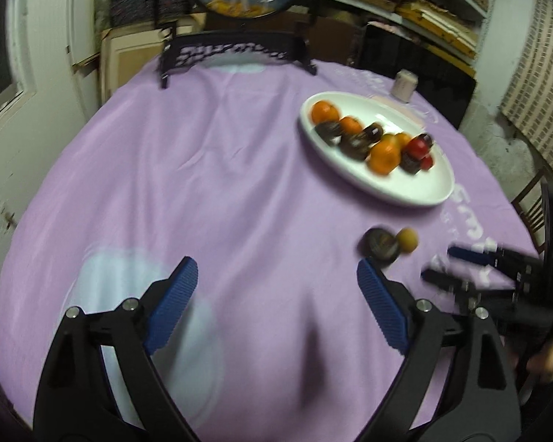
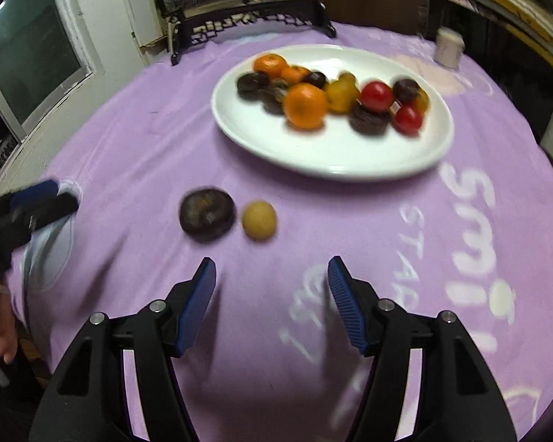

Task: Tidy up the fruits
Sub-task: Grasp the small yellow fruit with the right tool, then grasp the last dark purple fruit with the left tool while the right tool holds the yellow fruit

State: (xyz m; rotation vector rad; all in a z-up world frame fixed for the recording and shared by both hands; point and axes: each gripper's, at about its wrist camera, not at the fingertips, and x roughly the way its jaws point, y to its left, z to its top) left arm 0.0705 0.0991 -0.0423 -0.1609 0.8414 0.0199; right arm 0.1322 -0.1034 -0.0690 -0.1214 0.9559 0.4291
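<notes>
Your left tool (image 1: 276, 294) stands wide with nothing between its pads, low in the left wrist view over bare purple cloth. Your right tool (image 2: 271, 294) is about half open and also empty, at the bottom centre of the right wrist view.

Going left to right in that right view: the left tool's tips poke in at the left edge, then the dark round fruit (image 2: 207, 214) lies on the worktop (image 2: 129, 140), then the small yellow fruit (image 2: 258, 220) just beside it, both above and a little left of your right tool. The white plate (image 2: 276, 151) with its oranges, dark fruits and red ones fills the upper centre and right.

The two loose fruits look nearer your right tool. From the left tool they sit off to the right, the dark one just past its right finger. Both fruits are round, so no long axis to line up with.

Everything is smeared by motion; I can't name the dark fruits, and the plate's pile overlaps too much to count.
</notes>
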